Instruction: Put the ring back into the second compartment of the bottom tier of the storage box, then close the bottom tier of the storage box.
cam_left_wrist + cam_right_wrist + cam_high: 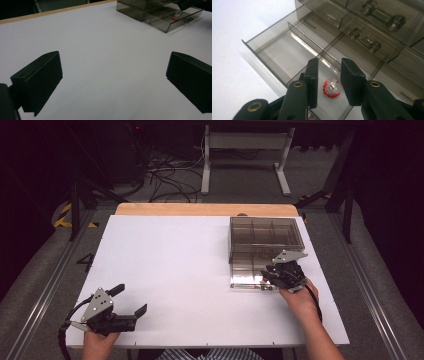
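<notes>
A smoky clear drawer cabinet (265,237) stands at the right back of the white table (175,270). Its lowest drawer (247,282) is pulled out toward me. In the right gripper view a small red and clear round piece (332,88) lies on the floor of a drawer compartment (257,46). My right gripper (329,62) hangs over it, jaws a little apart on either side, with gaps to the piece. The same gripper (267,274) sits at the drawer's front right. My left gripper (134,298) rests near the front left edge, wide open, nothing between its jaws (115,57).
Closed drawers above carry barbell-shaped handles (372,45). Thin dividers (304,35) split the open drawer. A wooden strip (200,209) runs along the table's far edge. Beyond it are cables and a desk frame on the floor.
</notes>
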{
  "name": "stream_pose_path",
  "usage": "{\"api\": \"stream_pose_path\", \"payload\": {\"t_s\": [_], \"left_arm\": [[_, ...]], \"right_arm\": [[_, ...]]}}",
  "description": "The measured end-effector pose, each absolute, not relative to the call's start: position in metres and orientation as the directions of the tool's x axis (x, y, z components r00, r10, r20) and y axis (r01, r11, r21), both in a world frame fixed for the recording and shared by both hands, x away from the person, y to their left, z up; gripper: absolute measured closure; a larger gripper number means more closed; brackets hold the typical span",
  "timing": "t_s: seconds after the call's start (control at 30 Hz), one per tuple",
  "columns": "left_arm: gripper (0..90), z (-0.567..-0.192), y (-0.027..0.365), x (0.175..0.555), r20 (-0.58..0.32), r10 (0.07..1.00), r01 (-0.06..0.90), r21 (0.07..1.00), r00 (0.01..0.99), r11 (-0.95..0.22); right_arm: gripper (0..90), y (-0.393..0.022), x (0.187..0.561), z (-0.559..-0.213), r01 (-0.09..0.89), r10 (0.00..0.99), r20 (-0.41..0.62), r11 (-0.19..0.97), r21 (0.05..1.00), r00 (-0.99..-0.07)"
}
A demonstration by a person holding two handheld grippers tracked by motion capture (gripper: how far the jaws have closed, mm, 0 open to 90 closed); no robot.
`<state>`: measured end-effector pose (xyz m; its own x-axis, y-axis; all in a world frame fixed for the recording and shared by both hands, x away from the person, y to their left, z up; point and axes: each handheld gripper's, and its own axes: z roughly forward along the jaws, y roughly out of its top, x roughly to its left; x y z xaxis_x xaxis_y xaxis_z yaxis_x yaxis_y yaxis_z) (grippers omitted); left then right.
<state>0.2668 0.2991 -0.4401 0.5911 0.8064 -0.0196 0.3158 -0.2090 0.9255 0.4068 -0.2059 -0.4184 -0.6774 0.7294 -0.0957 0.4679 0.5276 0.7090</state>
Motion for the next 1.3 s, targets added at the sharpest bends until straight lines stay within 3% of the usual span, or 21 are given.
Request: {"api": "stream_pose_path", "payload": {"t_s": [0.8, 1.3], "left_arm": [[1.4, -0.440, 0.299, 0.267, -0.021, 0.807, 0.315, 0.926, 0.591, -0.207], [1.4, -0.440, 0.299, 0.267, -0.023, 0.806, 0.315, 0.927, 0.591, -0.204]], "right_arm": [[90.0, -0.221, 0.374, -0.418, 0.468, 0.713, -0.107, 0.558, 0.685, -0.693], [90.0, -0.227, 0.370, -0.435, 0.507, 0.719, -0.101, 0.575, 0.642, -0.687]]}}
